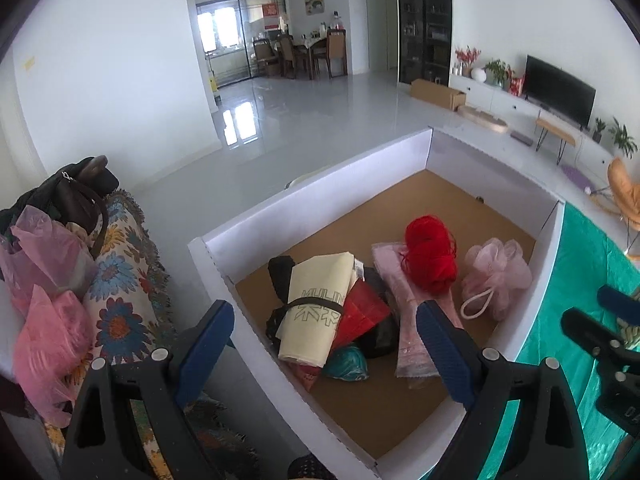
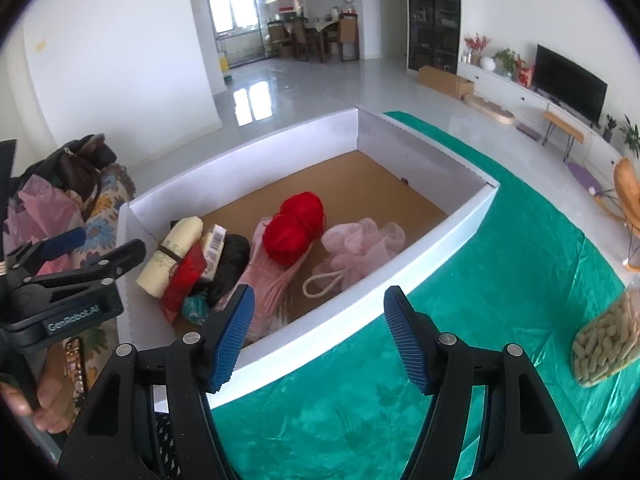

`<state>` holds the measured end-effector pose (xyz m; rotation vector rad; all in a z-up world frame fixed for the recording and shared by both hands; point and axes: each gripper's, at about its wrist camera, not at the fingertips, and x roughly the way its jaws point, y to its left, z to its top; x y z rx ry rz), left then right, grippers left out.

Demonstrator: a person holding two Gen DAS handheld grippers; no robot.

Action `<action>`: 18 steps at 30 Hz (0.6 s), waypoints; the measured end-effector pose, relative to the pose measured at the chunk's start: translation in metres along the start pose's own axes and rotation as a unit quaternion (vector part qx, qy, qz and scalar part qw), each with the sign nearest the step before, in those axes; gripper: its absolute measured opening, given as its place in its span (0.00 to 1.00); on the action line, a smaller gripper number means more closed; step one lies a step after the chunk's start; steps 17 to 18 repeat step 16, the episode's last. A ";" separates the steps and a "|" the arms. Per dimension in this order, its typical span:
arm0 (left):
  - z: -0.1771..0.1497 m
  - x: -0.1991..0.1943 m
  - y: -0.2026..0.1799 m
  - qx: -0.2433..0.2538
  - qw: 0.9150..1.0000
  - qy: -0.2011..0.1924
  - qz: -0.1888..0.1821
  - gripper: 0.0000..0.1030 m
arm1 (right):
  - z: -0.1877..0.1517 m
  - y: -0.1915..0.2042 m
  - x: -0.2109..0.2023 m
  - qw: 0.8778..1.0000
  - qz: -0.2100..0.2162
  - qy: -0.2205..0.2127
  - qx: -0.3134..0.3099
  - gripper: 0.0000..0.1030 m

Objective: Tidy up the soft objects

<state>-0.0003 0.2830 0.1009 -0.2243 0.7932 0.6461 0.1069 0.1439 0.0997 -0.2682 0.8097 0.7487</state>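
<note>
A big white box (image 2: 436, 240) with a brown floor sat on a shiny green cloth (image 2: 500, 280). The soft things were all inside the box.

In the left wrist view, the left gripper (image 1: 324, 340) hung over the near end of the box. Its two blue pads were spread wide, and nothing was between them. The right gripper (image 2: 320, 336) also stood wide with nothing in it. It hung over the near wall of the box and the green cloth.

In the right wrist view, a red ball of yarn (image 2: 296, 226) sat near the middle of the box floor. It rested on the far end of a pink towel (image 2: 268, 280). A fluffy pink bath puff (image 2: 360, 248) lay at about 3 o'clock from the yarn, just beside it, and its white loop of cord pointed to the near wall.

At about 9 o'clock from the yarn was a little heap. A cream cloth roll (image 2: 172, 256) with a dark band lay on top. Next to it were a red bag (image 2: 182, 280), something black (image 2: 232, 260) and a small teal thing (image 2: 196, 308).

Outside the box, at 9 o'clock, a flower blanket (image 1: 120, 280) held pink plastic bags (image 1: 44, 320) and a dark bag (image 1: 76, 196). At 3 o'clock on the green cloth lay a clear bag of pale nuts (image 2: 608, 340).
</note>
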 end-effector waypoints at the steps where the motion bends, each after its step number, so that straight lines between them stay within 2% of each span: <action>1: -0.001 0.000 0.001 -0.001 1.000 -0.003 -0.002 0.90 | -0.001 0.000 0.001 1.000 0.000 0.001 0.000 0.68; 10: -0.001 0.002 -0.001 0.001 1.000 -0.011 -0.006 0.90 | -0.006 0.002 0.010 1.000 0.007 0.004 -0.002 0.68; 14: -0.007 0.003 0.001 -0.014 0.999 -0.014 -0.028 0.95 | -0.008 0.001 0.010 1.000 0.006 0.002 -0.004 0.68; 18: -0.010 0.001 -0.001 -0.010 0.999 -0.019 -0.025 0.95 | -0.009 -0.001 0.008 1.000 0.007 -0.001 0.000 0.68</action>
